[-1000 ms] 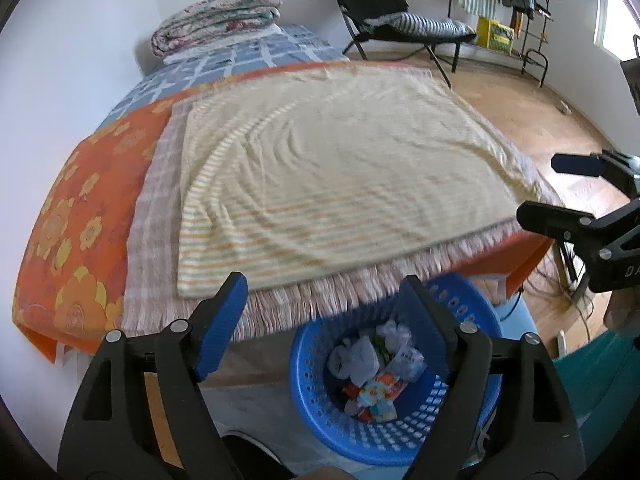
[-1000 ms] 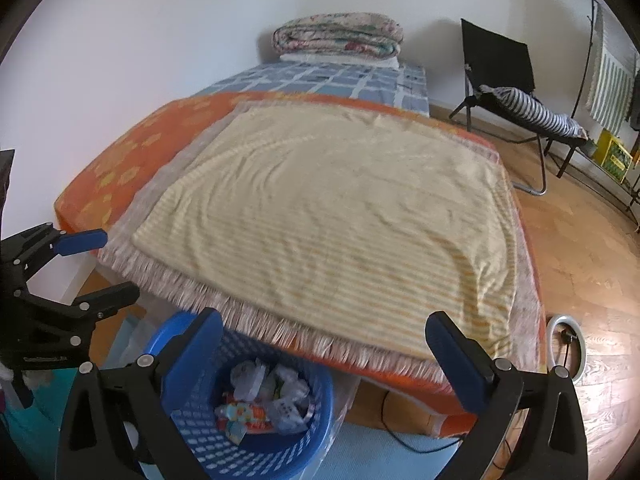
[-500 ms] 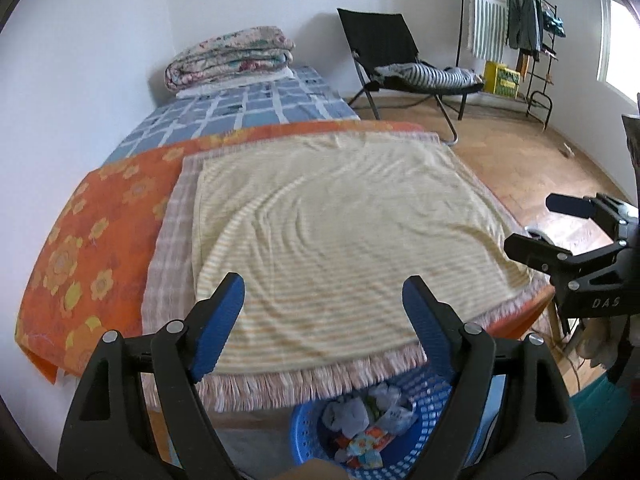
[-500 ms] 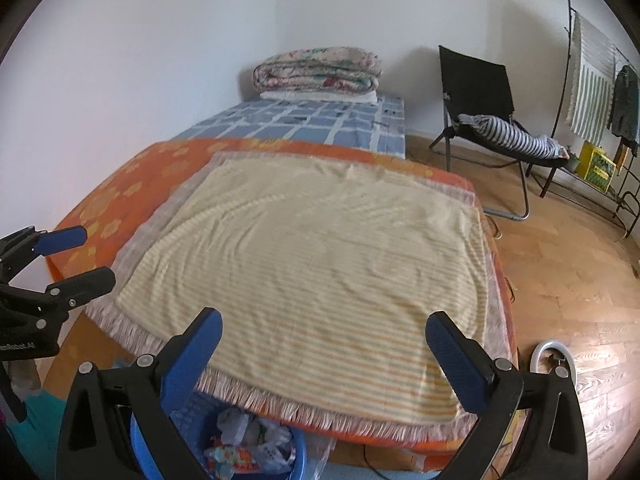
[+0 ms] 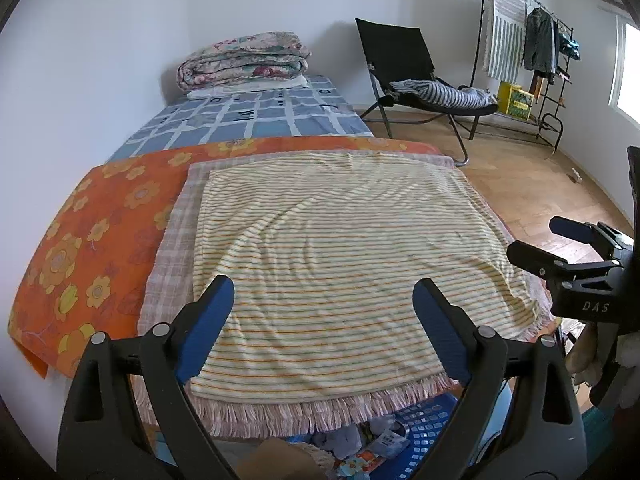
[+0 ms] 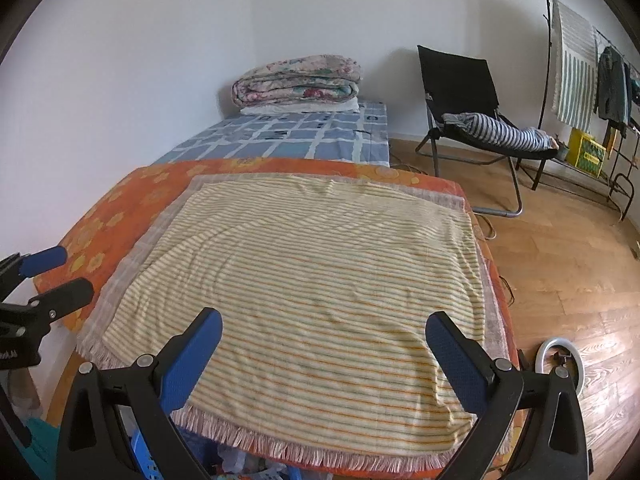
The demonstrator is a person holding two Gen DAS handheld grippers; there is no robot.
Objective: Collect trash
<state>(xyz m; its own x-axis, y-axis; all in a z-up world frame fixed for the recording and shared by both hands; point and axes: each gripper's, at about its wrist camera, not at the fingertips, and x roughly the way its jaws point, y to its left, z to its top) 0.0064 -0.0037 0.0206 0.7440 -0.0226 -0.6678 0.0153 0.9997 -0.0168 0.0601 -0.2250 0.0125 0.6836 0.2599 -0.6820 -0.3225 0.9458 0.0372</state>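
Crumpled trash (image 5: 360, 438) lies in the blue basket (image 5: 424, 428) on the floor, half hidden under the bed's fringed striped blanket (image 5: 340, 264). Above the blanket (both empty) the left claw (image 5: 324, 328) and right claw (image 6: 320, 356) gape wide.

1. The blue basket (image 5: 424, 426) is mostly hidden under the fringed edge of the striped blanket (image 5: 340, 256).
2. The trash (image 5: 372, 440) inside the basket is partly covered; single pieces are too small to tell.
3. Right of the blanket, the white ring (image 6: 560, 364) is half hidden behind the right gripper (image 6: 324, 356).
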